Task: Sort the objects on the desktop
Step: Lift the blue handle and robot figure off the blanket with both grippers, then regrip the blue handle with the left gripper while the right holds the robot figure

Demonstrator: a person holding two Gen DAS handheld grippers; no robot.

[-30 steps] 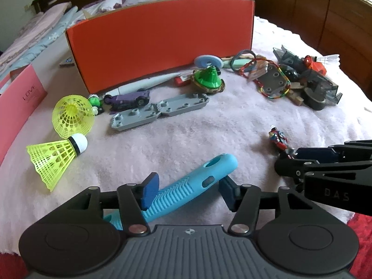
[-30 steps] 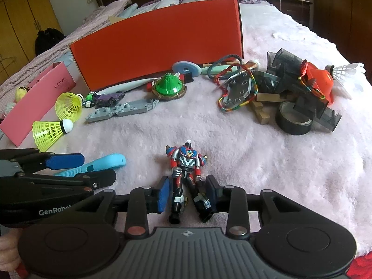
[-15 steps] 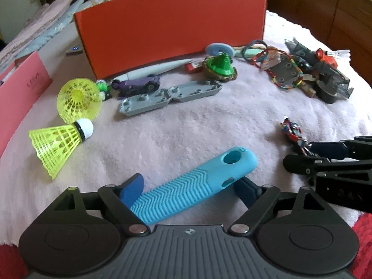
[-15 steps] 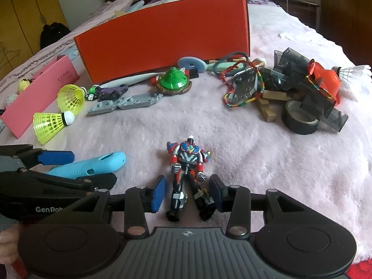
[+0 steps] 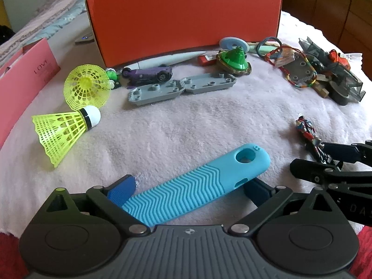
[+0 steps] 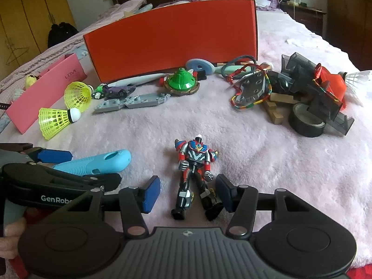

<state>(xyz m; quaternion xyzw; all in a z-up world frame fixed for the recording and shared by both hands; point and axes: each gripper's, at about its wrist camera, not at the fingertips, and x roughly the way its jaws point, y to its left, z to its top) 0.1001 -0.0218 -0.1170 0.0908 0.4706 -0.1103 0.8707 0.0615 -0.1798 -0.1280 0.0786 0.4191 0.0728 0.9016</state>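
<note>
- Turquoise rubbery silicone, ribbed in a chevron pattern: in the left wrist view the blue handle sleeve [image 5: 197, 193] lies slantwise on the pale fleece blanket [image 5: 186, 127] between the fingers of the left gripper [image 5: 189, 189]. Its jaws have just been opening and now stand wide, the pads clear of the sleeve. It looks light, soft and grippy; a pinch across the ribbed middle should hold best, since the holed end may squash.
- Hard painted plastic, red, blue and silver: in the right wrist view the robot figure [image 6: 194, 174] lies on its back, legs between the fingers of the right gripper [image 6: 188, 196]. These jaws have also just been opening and sit partly apart, the left pad clear; whether the right one touches a leg I cannot tell. It seems light and stiff but jointed, so limbs may swing; the torso is likely the safer hold.
</note>
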